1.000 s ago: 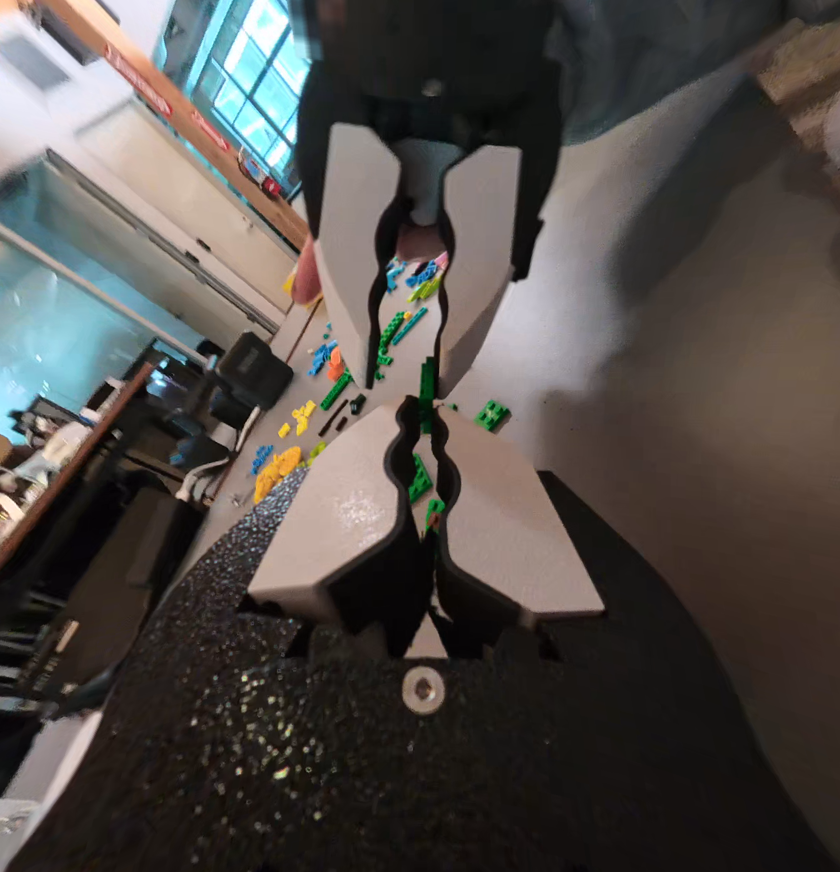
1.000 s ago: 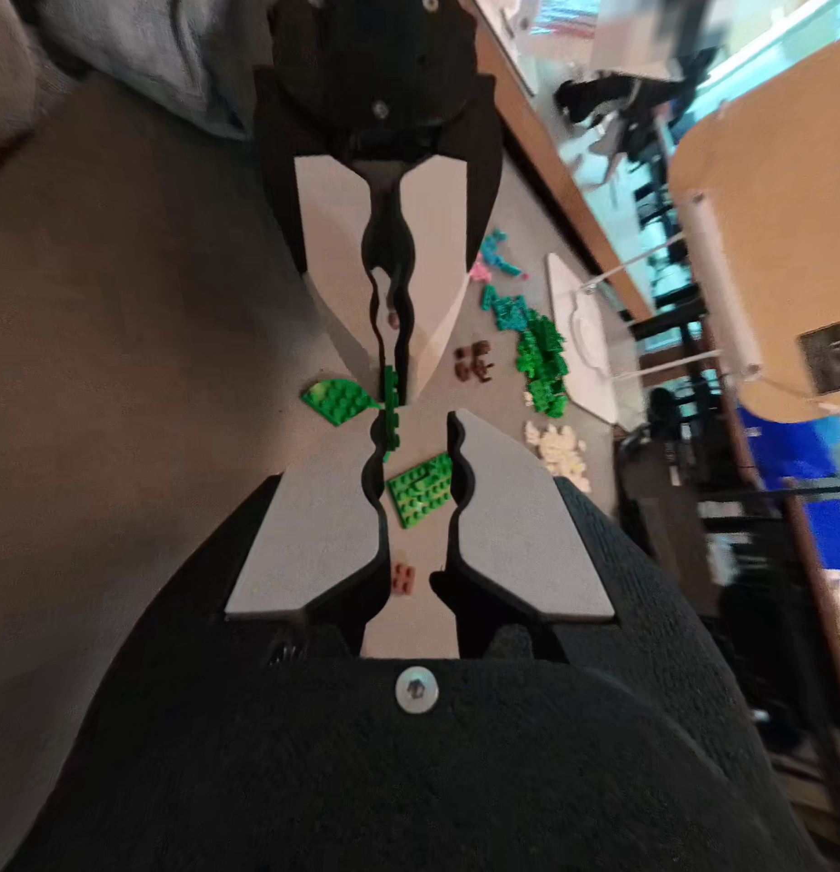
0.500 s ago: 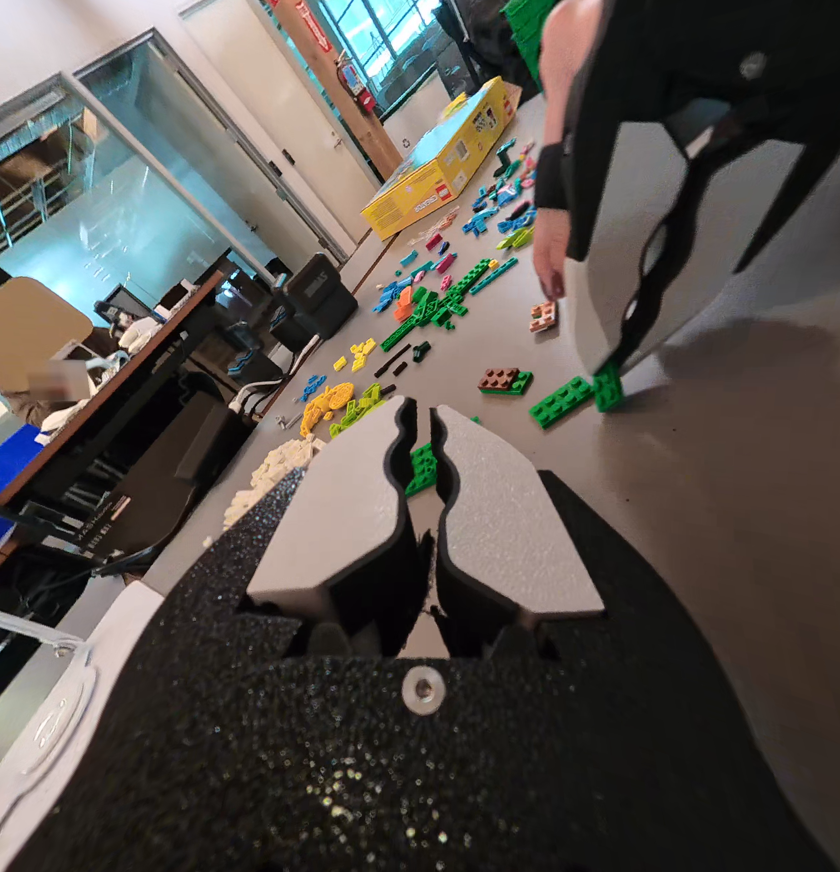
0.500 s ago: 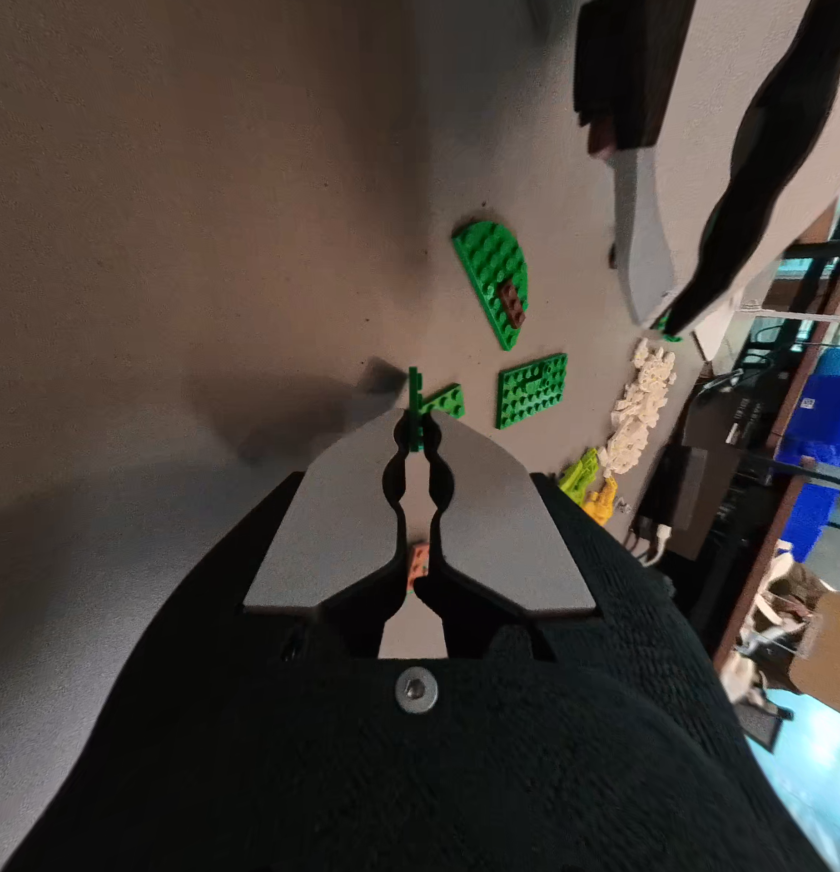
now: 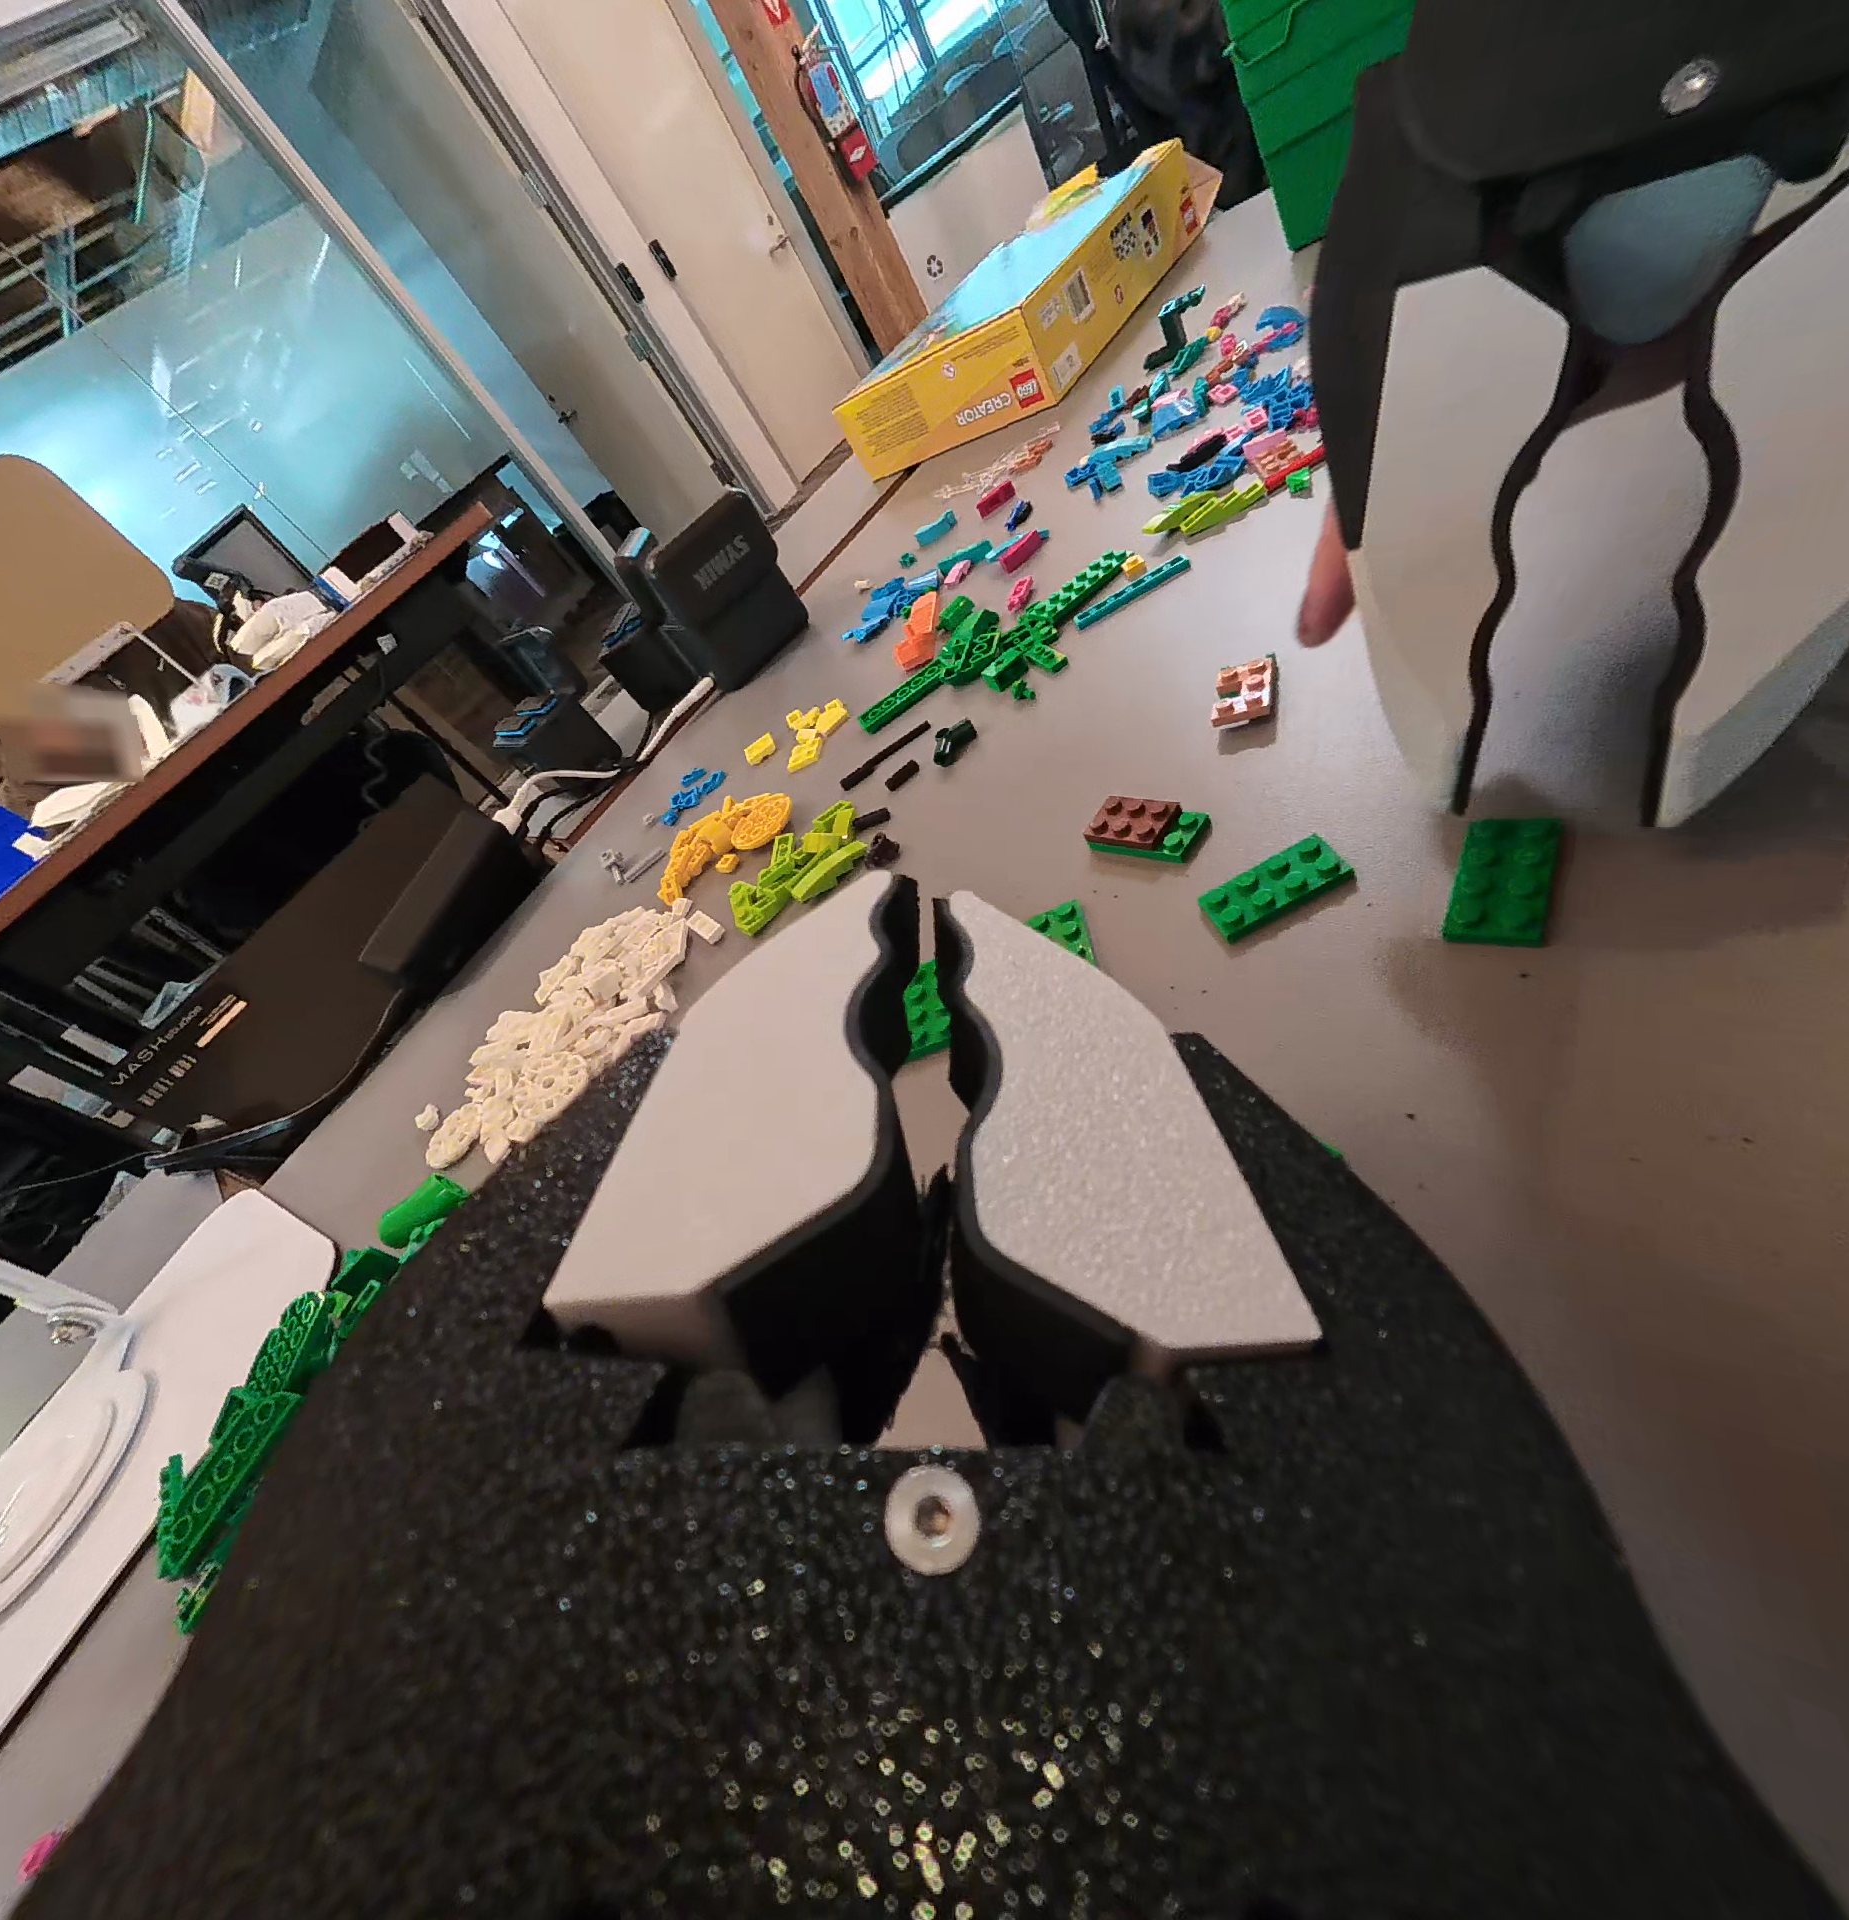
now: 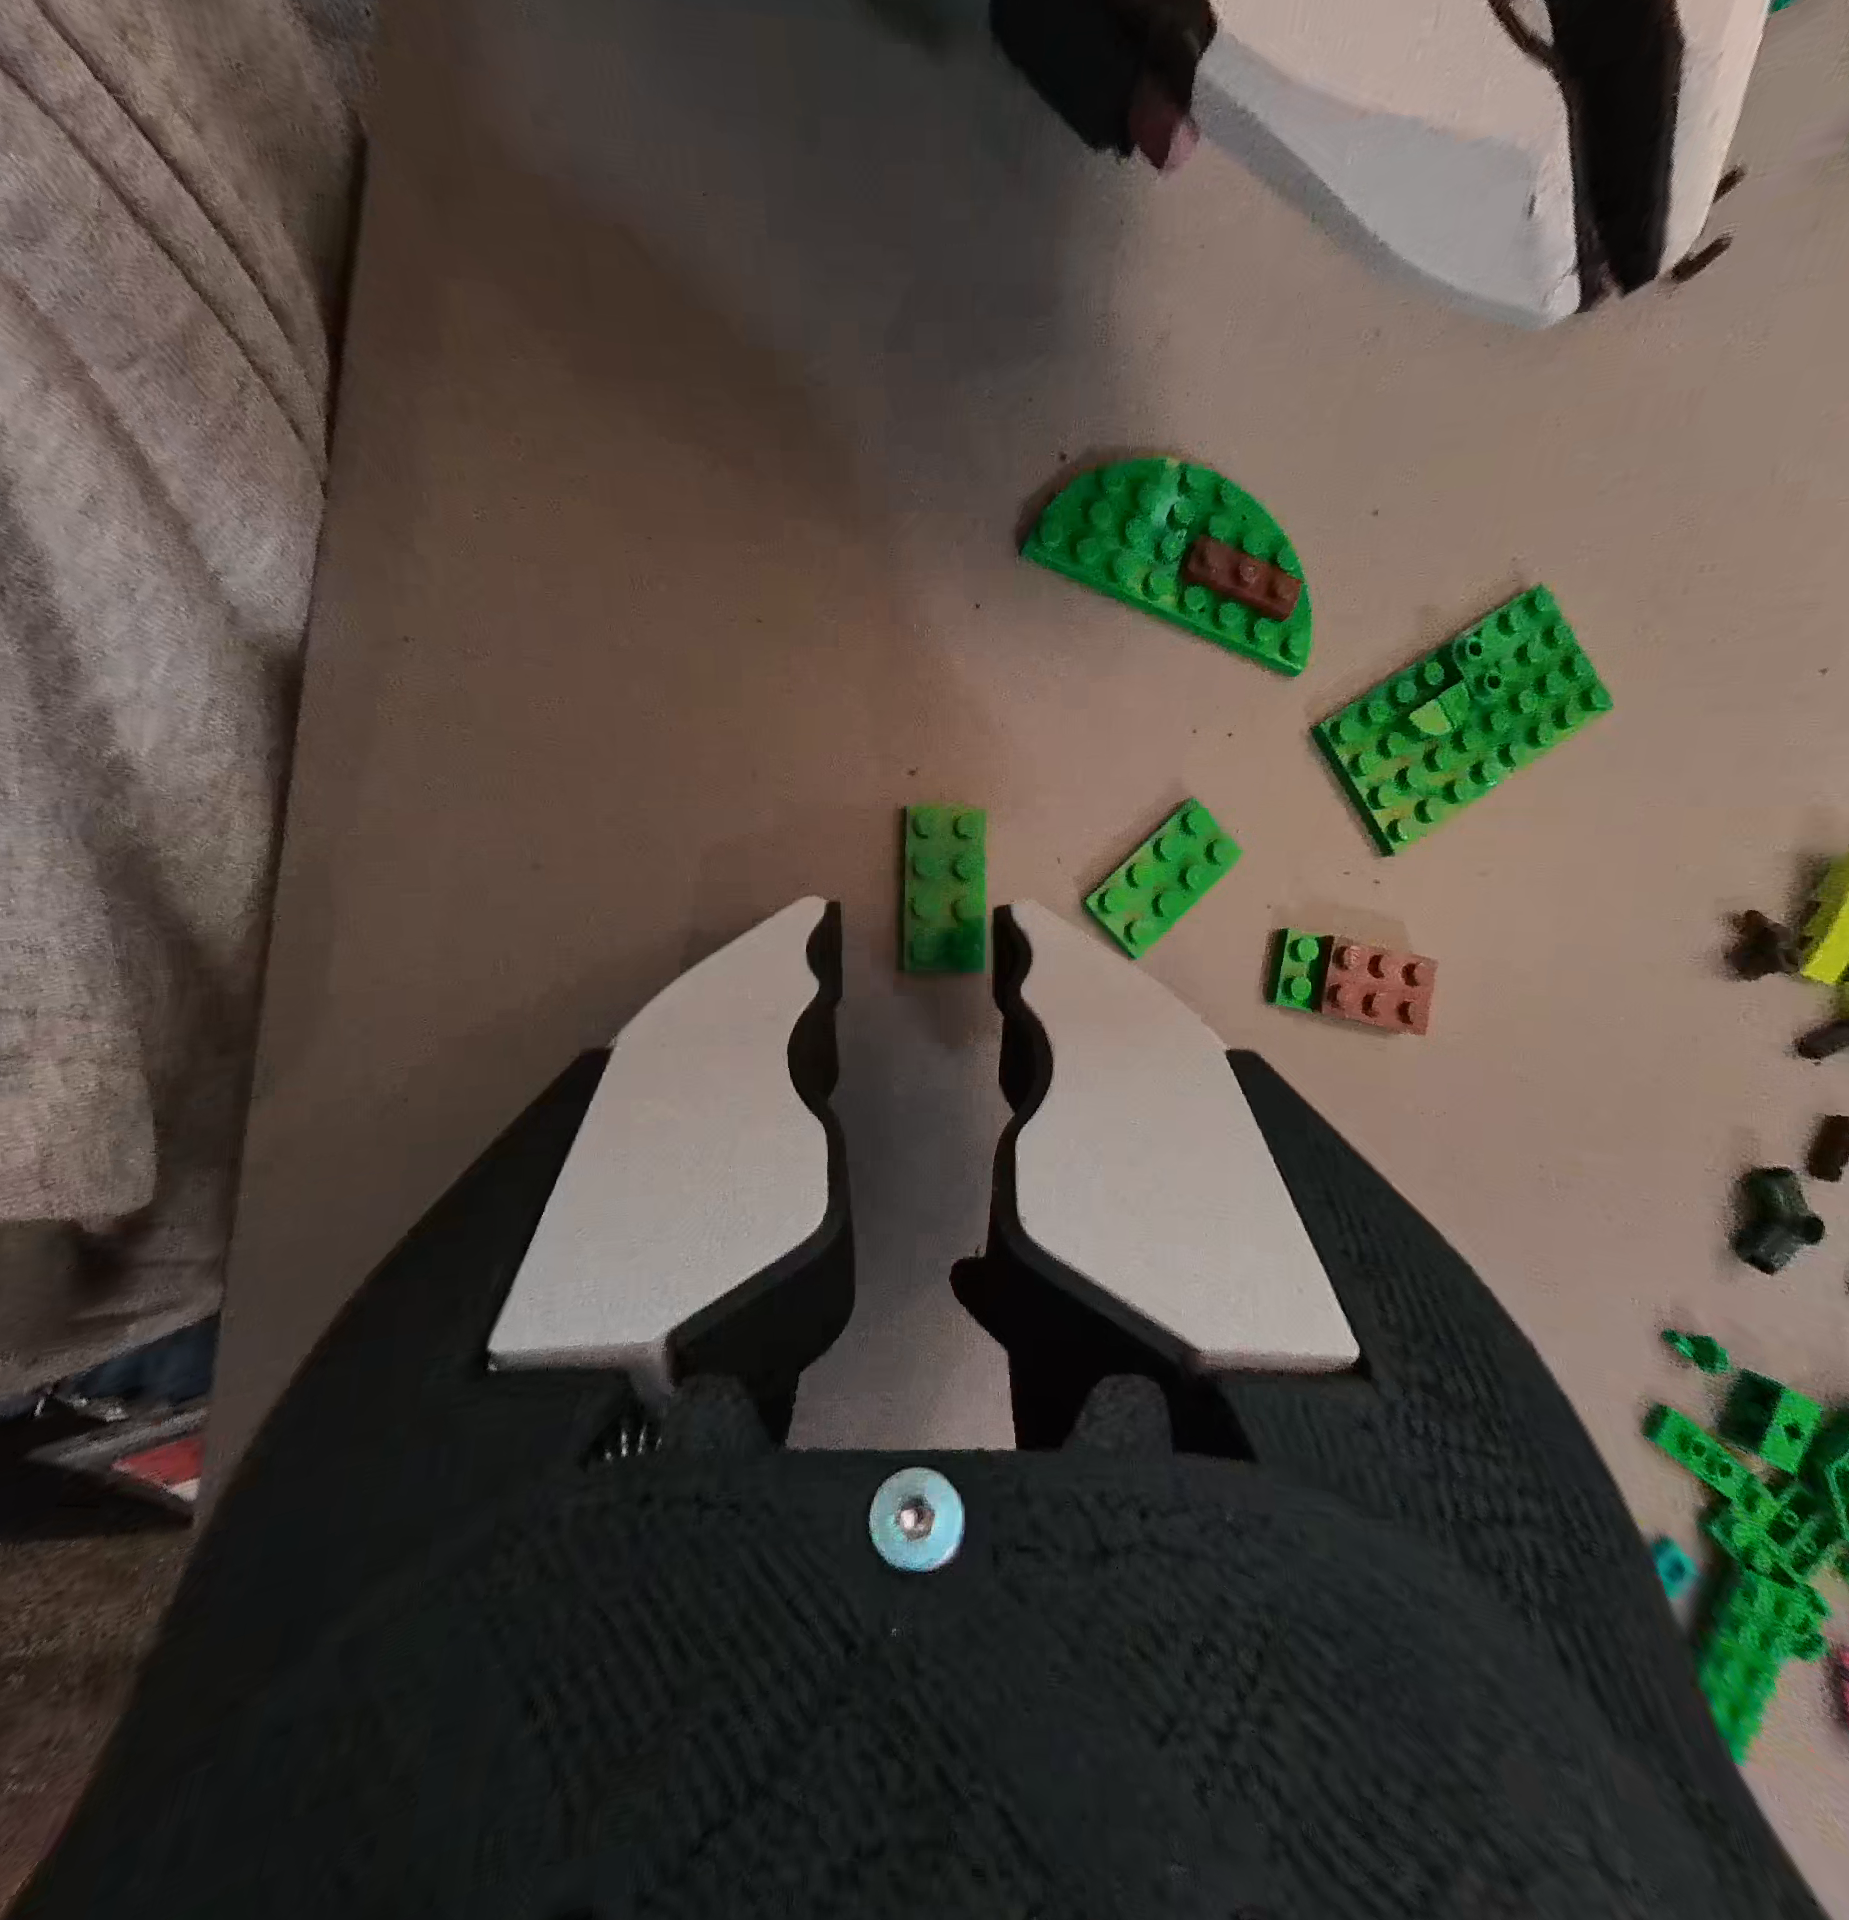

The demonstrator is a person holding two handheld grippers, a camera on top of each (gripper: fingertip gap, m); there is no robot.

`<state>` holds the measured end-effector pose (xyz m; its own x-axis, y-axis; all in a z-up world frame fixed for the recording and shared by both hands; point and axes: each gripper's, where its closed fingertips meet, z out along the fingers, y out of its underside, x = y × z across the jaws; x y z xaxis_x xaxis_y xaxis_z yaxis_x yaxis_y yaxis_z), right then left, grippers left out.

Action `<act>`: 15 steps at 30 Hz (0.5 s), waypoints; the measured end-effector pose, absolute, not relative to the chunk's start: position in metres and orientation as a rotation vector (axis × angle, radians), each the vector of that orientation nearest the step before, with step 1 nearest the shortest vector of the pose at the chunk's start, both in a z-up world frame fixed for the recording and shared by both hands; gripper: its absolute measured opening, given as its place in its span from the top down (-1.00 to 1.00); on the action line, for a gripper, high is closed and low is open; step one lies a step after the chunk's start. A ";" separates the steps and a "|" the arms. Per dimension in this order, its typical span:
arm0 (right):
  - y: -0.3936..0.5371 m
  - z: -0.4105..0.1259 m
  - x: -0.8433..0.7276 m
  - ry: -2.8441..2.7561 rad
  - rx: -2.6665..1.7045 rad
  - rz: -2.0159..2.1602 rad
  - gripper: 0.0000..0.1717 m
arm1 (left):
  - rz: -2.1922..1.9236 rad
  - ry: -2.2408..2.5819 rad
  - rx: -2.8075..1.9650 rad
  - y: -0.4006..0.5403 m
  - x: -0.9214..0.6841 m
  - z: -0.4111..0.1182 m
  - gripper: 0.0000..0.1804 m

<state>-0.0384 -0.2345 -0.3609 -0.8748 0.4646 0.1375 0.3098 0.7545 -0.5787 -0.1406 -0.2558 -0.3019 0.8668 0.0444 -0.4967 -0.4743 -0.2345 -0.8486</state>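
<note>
My right gripper (image 6: 915, 907) is open and hangs low over the grey table (image 6: 639, 520). A green two-by-four plate (image 6: 944, 888) lies flat on the table with its near end between my fingertips; the pads do not press it. The left wrist view shows the same gripper (image 5: 1554, 816) just above that plate (image 5: 1504, 881). My left gripper (image 5: 920, 909) is shut with nothing in it, above a larger green plate (image 5: 925, 1008) lying on the table. It also shows at the top right of the right wrist view (image 6: 1595, 296).
A second green plate (image 6: 1162, 878), a brown brick on a green plate (image 6: 1351, 982), a half-round green plate (image 6: 1169, 561) and a large green plate (image 6: 1460, 717) lie nearby. Sorted coloured piles and a yellow box (image 5: 1024, 343) stand farther off. A person's grey clothing (image 6: 120, 623) borders the table.
My right gripper was shut on the green plate half a second ago; it has opened and the plate now lies flat. The grippers moved apart, and my left gripper closed fully on nothing.
</note>
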 end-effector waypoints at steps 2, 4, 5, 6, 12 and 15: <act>-0.237 -0.362 -0.044 -2.648 -0.591 0.822 0.70 | 0.494 0.327 -1.752 -0.256 -0.140 -0.302 0.97; -0.238 -0.368 -0.046 -2.660 -0.584 0.783 0.74 | 0.490 0.327 -1.748 -0.256 -0.140 -0.302 0.98; -0.240 -0.367 -0.048 -2.648 -0.590 0.787 0.79 | 0.490 0.328 -1.740 -0.256 -0.139 -0.300 0.98; -0.240 -0.368 -0.053 -2.628 -0.606 0.762 0.81 | 0.490 0.329 -1.730 -0.257 -0.139 -0.299 0.98; -0.233 -0.361 -0.078 -2.353 -0.803 0.621 0.68 | 0.482 0.317 -1.717 -0.257 -0.139 -0.296 0.99; -0.232 -0.358 -0.076 -2.316 -0.968 0.742 0.47 | 0.462 0.312 -1.718 -0.257 -0.138 -0.297 0.99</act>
